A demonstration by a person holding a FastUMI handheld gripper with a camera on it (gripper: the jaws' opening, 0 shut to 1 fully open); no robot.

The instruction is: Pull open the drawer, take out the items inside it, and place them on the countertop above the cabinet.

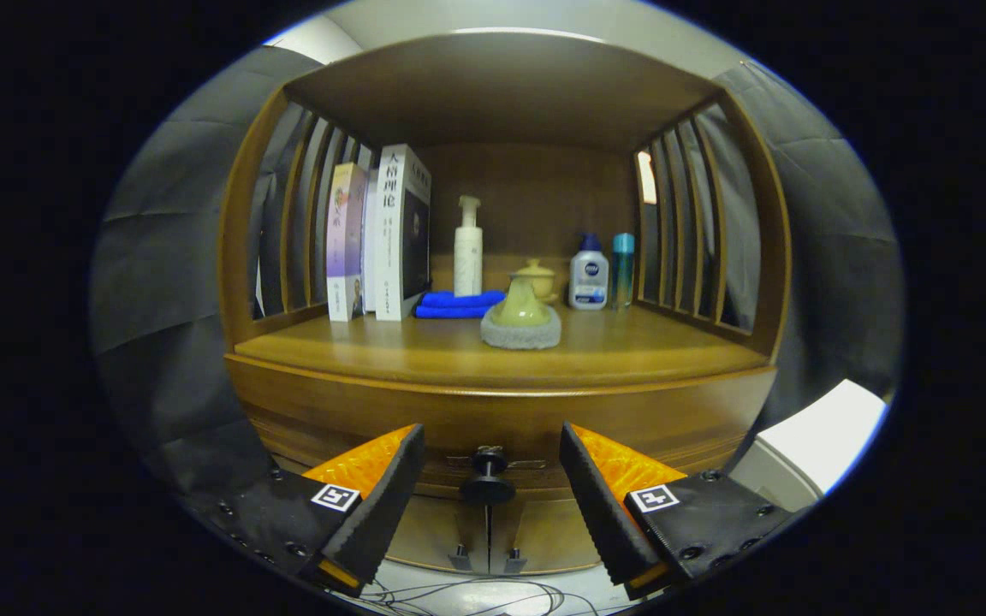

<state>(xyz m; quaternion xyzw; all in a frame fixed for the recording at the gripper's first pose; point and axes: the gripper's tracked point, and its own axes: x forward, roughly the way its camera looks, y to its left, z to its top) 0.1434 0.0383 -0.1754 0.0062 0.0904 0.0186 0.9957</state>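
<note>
Two fingers of the gripper (490,505) stand spread apart, gripping nothing, with the shut drawer (493,419) dead ahead, its knob (487,479) centred between them, stem pointing back at them.

1. The gripper (490,479) is hanging in front of the wooden cabinet (501,411), its fingers spread wide and touching nothing.
2. The drawer knob (487,479) is sitting between the fingers, with the drawer (493,428) closed.
3. On the countertop (424,351) beyond them, a grey pad (520,335) is carrying a green lidded pot (520,306).
4. Books (377,235) are standing upright at the left, beside a folded blue cloth (457,305).
5. A white pump bottle (468,248), a small jar (537,278) and two bottles (602,272) are standing along the back.
</note>
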